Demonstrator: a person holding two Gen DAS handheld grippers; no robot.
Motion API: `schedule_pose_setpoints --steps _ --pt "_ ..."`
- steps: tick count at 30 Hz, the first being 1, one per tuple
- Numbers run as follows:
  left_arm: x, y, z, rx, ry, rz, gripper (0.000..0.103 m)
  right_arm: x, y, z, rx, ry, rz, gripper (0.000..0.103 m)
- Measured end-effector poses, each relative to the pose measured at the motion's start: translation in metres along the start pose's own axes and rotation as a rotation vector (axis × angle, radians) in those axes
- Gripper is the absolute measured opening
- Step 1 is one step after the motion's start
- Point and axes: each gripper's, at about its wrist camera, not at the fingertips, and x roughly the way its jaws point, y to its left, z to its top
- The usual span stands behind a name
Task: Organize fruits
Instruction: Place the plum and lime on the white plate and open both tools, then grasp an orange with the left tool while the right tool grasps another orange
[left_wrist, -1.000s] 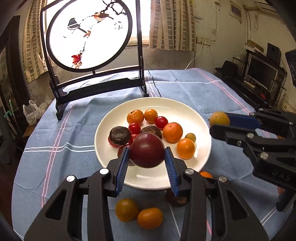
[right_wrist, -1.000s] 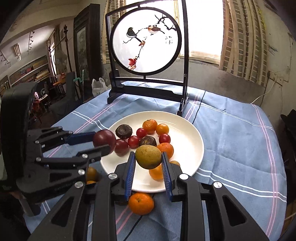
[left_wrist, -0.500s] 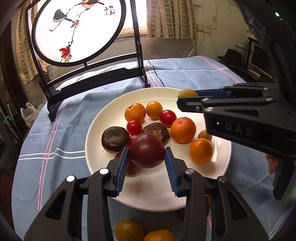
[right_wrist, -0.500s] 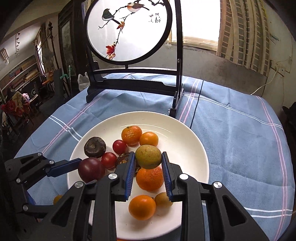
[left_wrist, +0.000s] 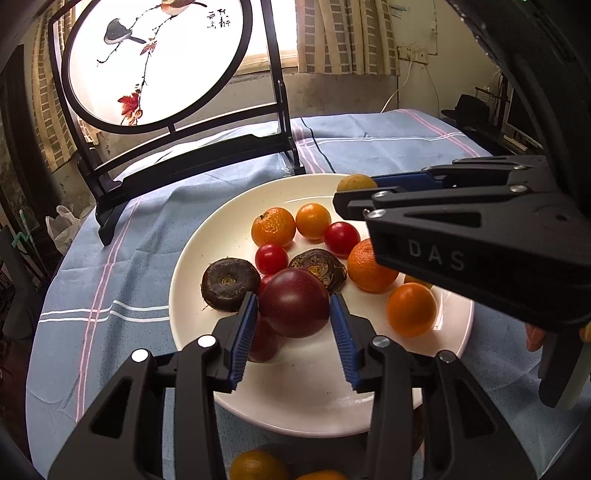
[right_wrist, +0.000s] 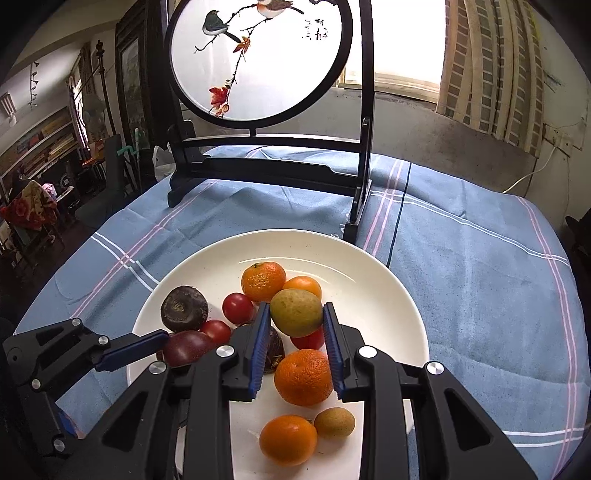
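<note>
A yellow-green fruit (right_wrist: 296, 313) is clamped between the right gripper's (right_wrist: 295, 343) blue pads above a white plate (right_wrist: 388, 295) of tangerines and tomatoes. At lower left, a dark red fruit (right_wrist: 186, 347) is seen at the left gripper's (right_wrist: 133, 349) pad, over the plate's rim.

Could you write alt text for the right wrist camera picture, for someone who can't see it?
A black hand-held tool with blue pads grips a yellow-green oval fruit above a round white plate of oranges, small red tomatoes and dark fruits. A second tool, at left, holds a dark purple round fruit. The plate sits on a blue striped tablecloth.
</note>
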Motion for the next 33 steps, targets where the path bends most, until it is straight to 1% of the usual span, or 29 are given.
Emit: schedule_pose_setpoints --steps 2,3,4,5,6,13,16,19,20,21,23,26,28,30,33 --pt "-0.002 -0.001 0.0 0.004 -0.008 0.01 0.042 0.003 -0.001 0.0 0.003 0.004 -0.007 0.029" --pt "-0.002 -0.001 0.001 0.004 -0.012 0.013 0.047 0.003 -0.002 0.0 0.006 0.003 0.001 0.029" --pt "-0.003 0.0 0.002 0.0 -0.016 0.014 0.05 0.003 -0.001 0.0 0.005 0.004 0.014 0.038" --pt "-0.004 0.001 0.002 -0.005 -0.02 0.016 0.054 0.0 -0.001 0.0 0.006 -0.007 0.007 0.044" --pt "-0.006 0.002 0.002 -0.006 -0.024 0.014 0.054 -0.003 0.0 0.001 0.003 -0.021 0.0 0.048" --pt "-0.015 0.005 0.0 -0.019 -0.034 0.016 0.054 -0.028 0.001 0.002 -0.004 -0.054 0.006 0.049" --pt "-0.024 0.008 -0.003 -0.026 -0.043 0.021 0.054 -0.046 0.001 -0.002 -0.004 -0.071 0.004 0.055" --pt "-0.036 0.01 -0.006 -0.029 -0.056 0.023 0.054 -0.066 0.002 -0.01 -0.019 -0.089 -0.003 0.055" --pt "-0.041 0.011 -0.007 -0.03 -0.061 0.025 0.055 -0.072 0.003 -0.014 -0.022 -0.089 0.0 0.055" --pt "-0.048 0.013 -0.009 -0.036 -0.071 0.027 0.06 -0.08 0.004 -0.02 -0.03 -0.092 0.004 0.056" --pt "-0.061 0.019 -0.013 -0.045 -0.098 0.034 0.064 -0.094 0.008 -0.032 -0.057 -0.098 0.007 0.056" --pt "-0.084 0.033 -0.026 -0.064 -0.126 0.05 0.067 -0.113 0.016 -0.058 -0.117 -0.097 0.018 0.06" --pt "-0.094 0.042 -0.038 -0.07 -0.13 0.058 0.069 -0.119 0.021 -0.078 -0.153 -0.068 0.013 0.061" --pt "-0.104 0.052 -0.052 -0.08 -0.134 0.071 0.074 -0.119 0.024 -0.099 -0.18 -0.035 0.019 0.061" --pt "-0.113 0.065 -0.072 -0.097 -0.115 0.072 0.076 -0.106 0.028 -0.123 -0.216 0.031 0.007 0.061"
